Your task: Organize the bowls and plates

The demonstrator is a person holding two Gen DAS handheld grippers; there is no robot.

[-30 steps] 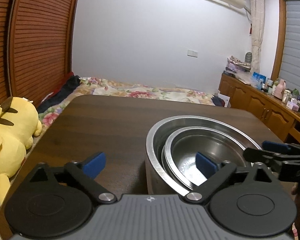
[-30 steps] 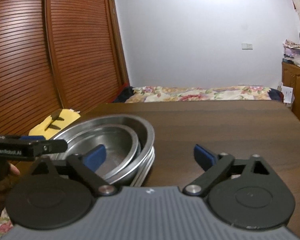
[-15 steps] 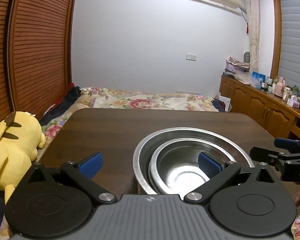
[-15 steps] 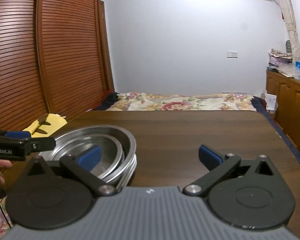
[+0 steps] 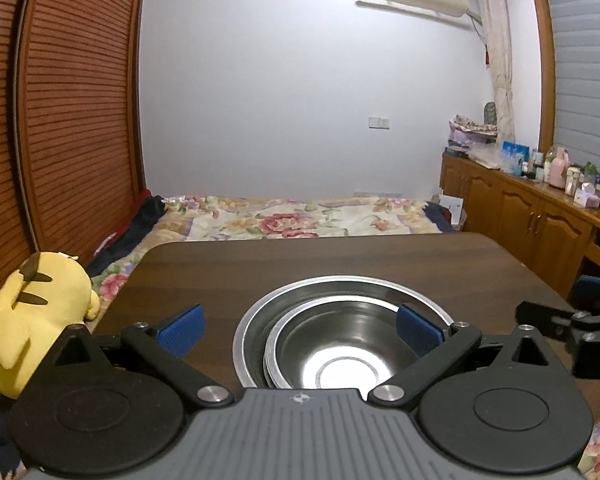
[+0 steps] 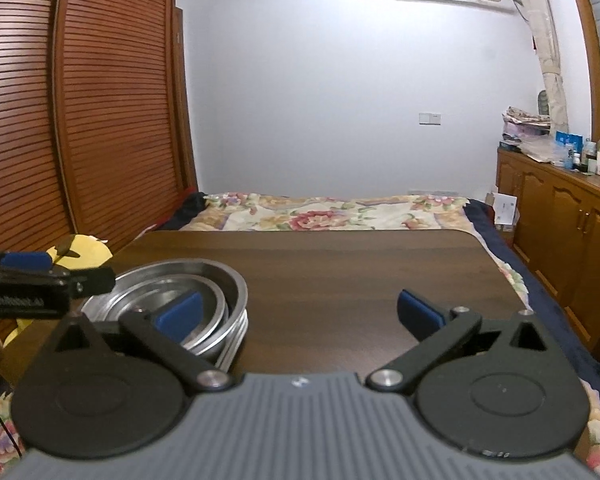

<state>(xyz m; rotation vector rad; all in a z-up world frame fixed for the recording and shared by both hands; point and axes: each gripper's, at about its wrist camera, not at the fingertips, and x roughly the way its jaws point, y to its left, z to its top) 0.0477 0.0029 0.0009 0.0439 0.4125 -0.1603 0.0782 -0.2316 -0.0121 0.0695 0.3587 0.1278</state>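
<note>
A stack of steel bowls (image 5: 340,340) sits nested on the dark wooden table (image 5: 320,260), a smaller bowl inside the larger one. My left gripper (image 5: 300,328) is open above and just behind the stack, with nothing between its blue pads. In the right wrist view the same nested bowls (image 6: 216,296) rest at the left over several plate rims. My right gripper (image 6: 300,316) is open over bare table to the right of the bowls. The other gripper shows at each view's edge.
A yellow plush toy (image 5: 32,312) lies off the table's left side. Beyond the table is a bed with a floral cover (image 5: 292,216). Wooden cabinets (image 5: 540,224) with small items run along the right wall. Slatted wardrobe doors (image 6: 100,100) stand at the left.
Both grippers have drawn back and tilted up from the bowls, so the stack sits lower in both views. The bowls have not moved. Both grippers stay open.
</note>
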